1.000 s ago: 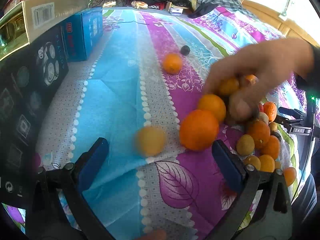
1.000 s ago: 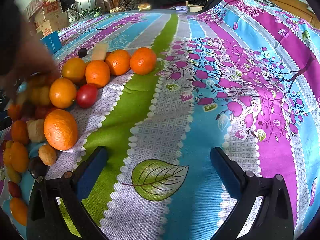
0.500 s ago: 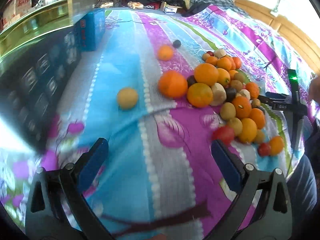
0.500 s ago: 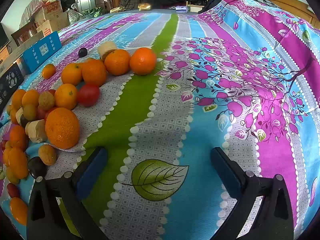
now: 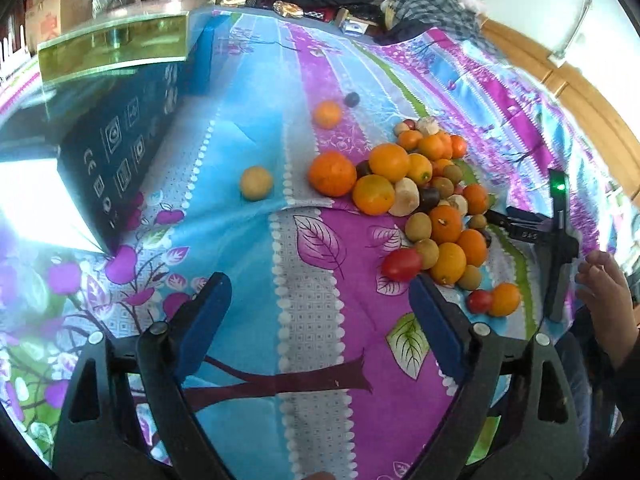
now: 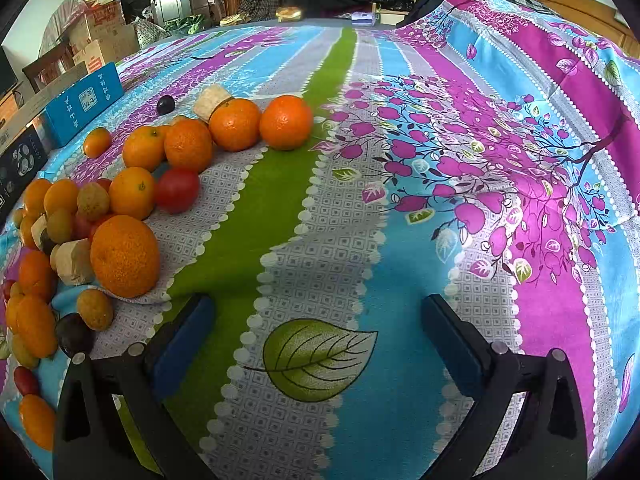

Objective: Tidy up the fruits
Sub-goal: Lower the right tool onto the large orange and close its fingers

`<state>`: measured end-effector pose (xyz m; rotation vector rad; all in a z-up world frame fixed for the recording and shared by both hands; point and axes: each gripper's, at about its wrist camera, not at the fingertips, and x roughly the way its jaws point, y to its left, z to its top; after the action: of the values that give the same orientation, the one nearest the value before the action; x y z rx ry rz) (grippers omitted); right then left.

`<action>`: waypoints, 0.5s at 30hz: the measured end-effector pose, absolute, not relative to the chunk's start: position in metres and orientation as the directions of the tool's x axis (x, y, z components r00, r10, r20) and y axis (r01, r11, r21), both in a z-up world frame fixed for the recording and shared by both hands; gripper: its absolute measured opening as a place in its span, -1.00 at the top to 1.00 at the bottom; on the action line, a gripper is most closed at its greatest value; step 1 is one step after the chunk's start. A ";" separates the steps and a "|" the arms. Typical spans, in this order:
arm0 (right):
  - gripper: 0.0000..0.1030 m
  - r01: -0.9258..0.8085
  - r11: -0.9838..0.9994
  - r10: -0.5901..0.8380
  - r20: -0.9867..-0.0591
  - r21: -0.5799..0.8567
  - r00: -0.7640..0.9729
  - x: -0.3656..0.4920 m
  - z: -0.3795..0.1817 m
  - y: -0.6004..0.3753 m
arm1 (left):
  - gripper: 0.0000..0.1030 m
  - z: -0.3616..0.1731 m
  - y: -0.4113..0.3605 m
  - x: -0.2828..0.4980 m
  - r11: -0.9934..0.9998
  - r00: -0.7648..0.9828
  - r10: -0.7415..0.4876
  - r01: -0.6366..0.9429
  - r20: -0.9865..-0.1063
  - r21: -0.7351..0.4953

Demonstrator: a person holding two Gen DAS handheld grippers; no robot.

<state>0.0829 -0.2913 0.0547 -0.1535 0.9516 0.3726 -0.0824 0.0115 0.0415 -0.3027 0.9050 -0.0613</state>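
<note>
Nearest in the left wrist view, the left tool has its blue pads wide apart over bare purple-and-grey cloth, nothing between them, though its jaws have just been closing a little. The right tool likewise stands apart, empty, above a printed green leaf on the bedspread (the surface looks like a bed, not a desk). Just beyond the left tool's right pad lies a red tomato, the near edge of the fruit pile, a loose heap of oranges, small brownish fruits, pale chunks and dark plums that touch one another. From the right wrist view the same pile sits to the left, with a large orange closest. At the far right of the left view a hand is just beside a dark device with a green light. Well apart from the pile rests a single yellow fruit; farther off, a small orange and a dark plum. A black box lies to the left.
</note>
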 end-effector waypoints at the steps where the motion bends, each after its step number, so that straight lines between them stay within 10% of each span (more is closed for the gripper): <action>1: -1.00 -0.377 0.926 0.243 -0.817 0.034 0.523 0.083 0.055 -0.292 | -0.77 0.042 0.007 -0.079 0.965 0.609 -0.151 -0.080 -0.779 -0.250; 15: -1.00 -0.391 0.920 0.243 -0.826 0.029 0.509 0.090 0.052 -0.291 | -1.00 0.008 -0.011 -0.060 0.995 0.561 -0.005 -0.077 -0.828 -0.058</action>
<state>0.0896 -0.2906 0.0519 -0.1685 0.9647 0.3835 -0.0601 -0.0108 0.0081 -0.0911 0.9746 0.0428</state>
